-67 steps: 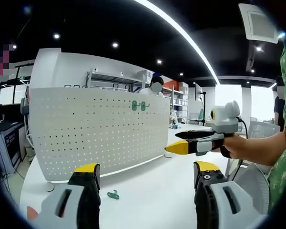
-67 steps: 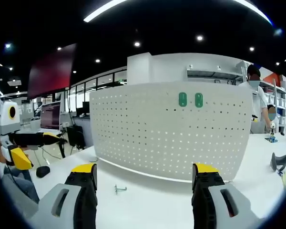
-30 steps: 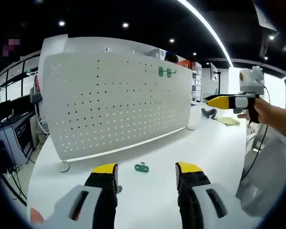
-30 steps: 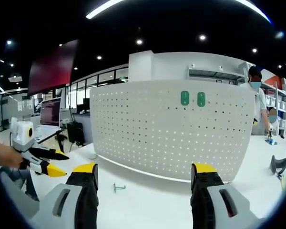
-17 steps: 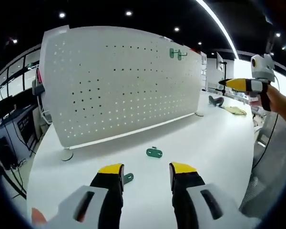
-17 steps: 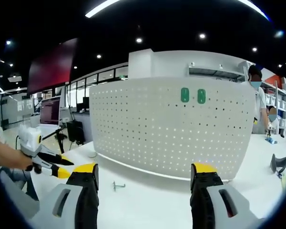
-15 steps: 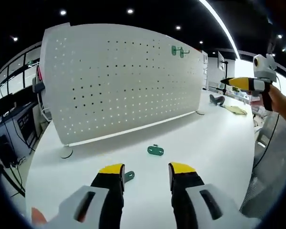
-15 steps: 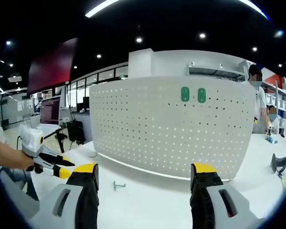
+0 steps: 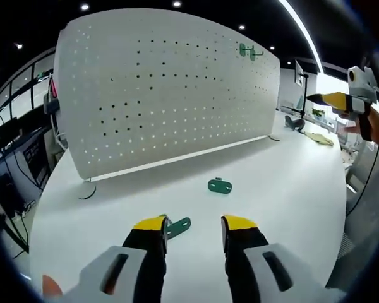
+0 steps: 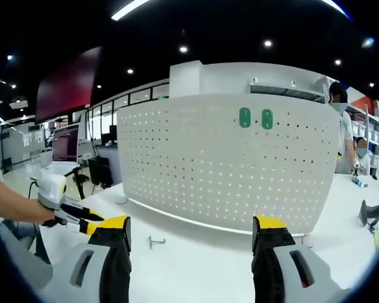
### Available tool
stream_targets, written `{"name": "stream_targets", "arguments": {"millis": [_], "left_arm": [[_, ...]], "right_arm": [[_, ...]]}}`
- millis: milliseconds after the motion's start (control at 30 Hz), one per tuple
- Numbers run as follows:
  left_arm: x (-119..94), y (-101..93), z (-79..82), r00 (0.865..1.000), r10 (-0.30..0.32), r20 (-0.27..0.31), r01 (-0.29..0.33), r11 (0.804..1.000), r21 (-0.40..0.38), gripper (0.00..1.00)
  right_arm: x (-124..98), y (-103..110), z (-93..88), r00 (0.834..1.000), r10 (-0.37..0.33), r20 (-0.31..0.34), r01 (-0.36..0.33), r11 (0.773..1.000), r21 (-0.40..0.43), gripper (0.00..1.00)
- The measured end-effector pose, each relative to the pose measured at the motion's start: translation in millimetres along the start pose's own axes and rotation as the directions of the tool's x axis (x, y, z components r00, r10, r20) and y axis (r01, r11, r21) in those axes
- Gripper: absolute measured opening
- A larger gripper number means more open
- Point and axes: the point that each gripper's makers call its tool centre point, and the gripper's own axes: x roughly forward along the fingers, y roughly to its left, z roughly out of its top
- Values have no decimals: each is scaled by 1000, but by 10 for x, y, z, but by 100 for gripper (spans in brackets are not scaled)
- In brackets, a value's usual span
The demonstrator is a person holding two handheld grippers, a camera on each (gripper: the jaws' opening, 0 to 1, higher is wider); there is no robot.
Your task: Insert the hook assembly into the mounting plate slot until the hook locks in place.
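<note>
Risk, pickup: the left hand-held gripper [image 9: 191, 228] hung low over the counter [image 9: 290, 189] with a flat green hook piece [image 9: 177, 226] just beside its left jaw. A flat part on a smooth top could likely skate away if one jaw nudged it first.
Risk, mix-up: a second green piece [image 9: 220, 186] lay a little farther out; grabbing the wrong one seemed possible.
Risk, insertion: the white pegboard [image 9: 164, 95] stood upright on small feet; a hard push might rock it.
Left hand-held gripper: jaws parted moderately, nothing between them.
Right hand-held gripper [image 10: 191, 230]: jaws wide apart, empty, held clear of the counter, facing the pegboard.
Already mounted: two green hooks [image 10: 253, 118] sat high on the board.
Loose metal hook [image 10: 155, 240]: lay on the counter before the board.
</note>
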Motion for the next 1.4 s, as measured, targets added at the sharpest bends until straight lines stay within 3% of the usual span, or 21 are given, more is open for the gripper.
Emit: {"name": "stream_targets", "arguments": {"millis": [433,600,767,967,1400], "left_arm": [[150,124,-181,998,0,-67,0,1000,10,32],[200,136,-203,997,-7,-76,7,1000,7,31],[240,150,-212,996,-11,-83,12,1000,13,30],[283,174,-245,995,-14,-96,16,1000,18,29],[312,212,-304,992,-19,-121,22,999,26,22]], "right_arm": [[16,-30,2,1000,1,-2,-1,1000,-1,80],[-4,-21,144,998,19,60,-19,1000,0,79],[1,-21,195,997,21,70,-20,1000,-10,79],[-35,-1,347,990,33,136,-30,999,-20,79],[-24,18,471,985,32,167,-27,999,-32,78]]}}
